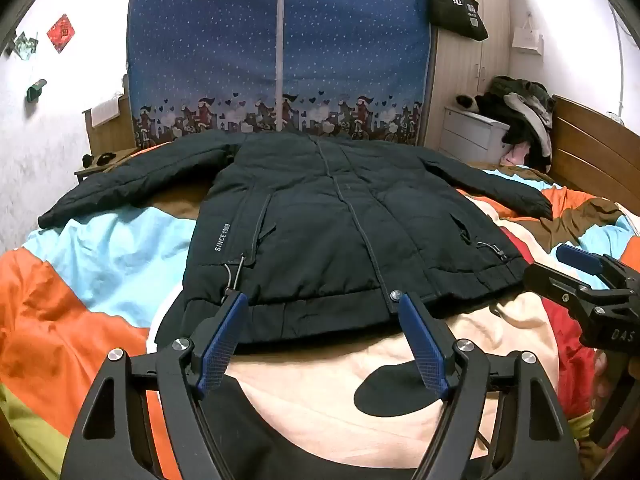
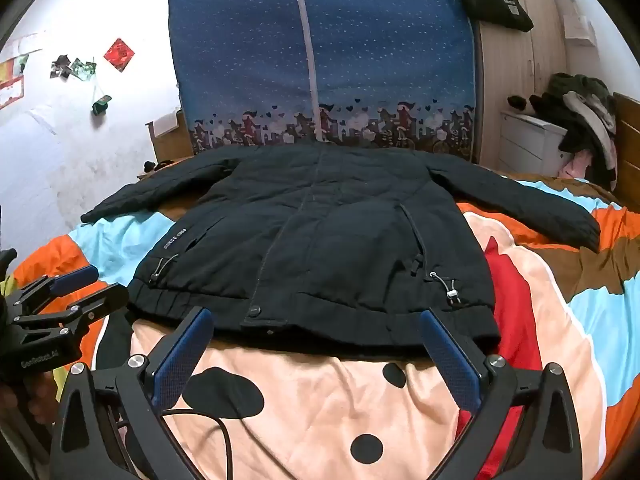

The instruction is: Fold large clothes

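Note:
A dark padded jacket [image 1: 320, 216] lies flat, front up, on the bed with both sleeves spread out; it also shows in the right wrist view [image 2: 320, 232]. Its hem faces me. My left gripper [image 1: 322, 300] is open and empty, its blue pads just above the hem left of the front snap. My right gripper [image 2: 316, 316] is open and empty at the hem's right half. The right gripper shows at the right edge of the left wrist view [image 1: 580, 268]. The left gripper shows at the left edge of the right wrist view [image 2: 76, 280].
The bed has a colourful patchwork quilt [image 1: 92, 248] with orange, blue, peach and red patches. A blue fabric wardrobe [image 1: 280, 48] stands behind the bed. A wooden headboard [image 1: 588, 140] and a pile of clothes [image 1: 520, 116] on a white drawer unit are at the right.

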Demonstrator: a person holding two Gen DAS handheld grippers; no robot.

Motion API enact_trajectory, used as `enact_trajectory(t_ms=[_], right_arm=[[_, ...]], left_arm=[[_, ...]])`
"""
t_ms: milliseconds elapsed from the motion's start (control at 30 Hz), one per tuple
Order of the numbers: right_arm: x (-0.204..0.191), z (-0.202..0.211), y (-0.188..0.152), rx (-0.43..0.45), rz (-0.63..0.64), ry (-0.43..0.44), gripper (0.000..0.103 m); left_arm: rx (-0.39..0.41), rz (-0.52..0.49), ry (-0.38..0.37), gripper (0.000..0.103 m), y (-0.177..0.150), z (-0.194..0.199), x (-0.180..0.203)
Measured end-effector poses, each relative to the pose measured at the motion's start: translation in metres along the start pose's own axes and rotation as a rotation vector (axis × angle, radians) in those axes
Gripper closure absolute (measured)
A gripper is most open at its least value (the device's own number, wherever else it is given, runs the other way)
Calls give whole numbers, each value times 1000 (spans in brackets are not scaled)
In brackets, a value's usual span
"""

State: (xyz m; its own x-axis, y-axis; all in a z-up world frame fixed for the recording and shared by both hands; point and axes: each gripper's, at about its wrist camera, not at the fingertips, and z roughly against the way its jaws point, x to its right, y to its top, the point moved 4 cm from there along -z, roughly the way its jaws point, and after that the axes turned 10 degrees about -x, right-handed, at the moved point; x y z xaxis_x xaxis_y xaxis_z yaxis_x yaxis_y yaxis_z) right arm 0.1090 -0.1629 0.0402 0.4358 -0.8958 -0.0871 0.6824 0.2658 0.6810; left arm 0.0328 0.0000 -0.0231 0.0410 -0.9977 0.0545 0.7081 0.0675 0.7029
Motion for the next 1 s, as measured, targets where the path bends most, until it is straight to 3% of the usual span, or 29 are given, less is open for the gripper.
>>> enact_trajectory(t_ms=[1000], right_arm=[[0,-2,-1,-16,-13,12,0]], left_arm=[[3,-2,3,31,0,0,0]])
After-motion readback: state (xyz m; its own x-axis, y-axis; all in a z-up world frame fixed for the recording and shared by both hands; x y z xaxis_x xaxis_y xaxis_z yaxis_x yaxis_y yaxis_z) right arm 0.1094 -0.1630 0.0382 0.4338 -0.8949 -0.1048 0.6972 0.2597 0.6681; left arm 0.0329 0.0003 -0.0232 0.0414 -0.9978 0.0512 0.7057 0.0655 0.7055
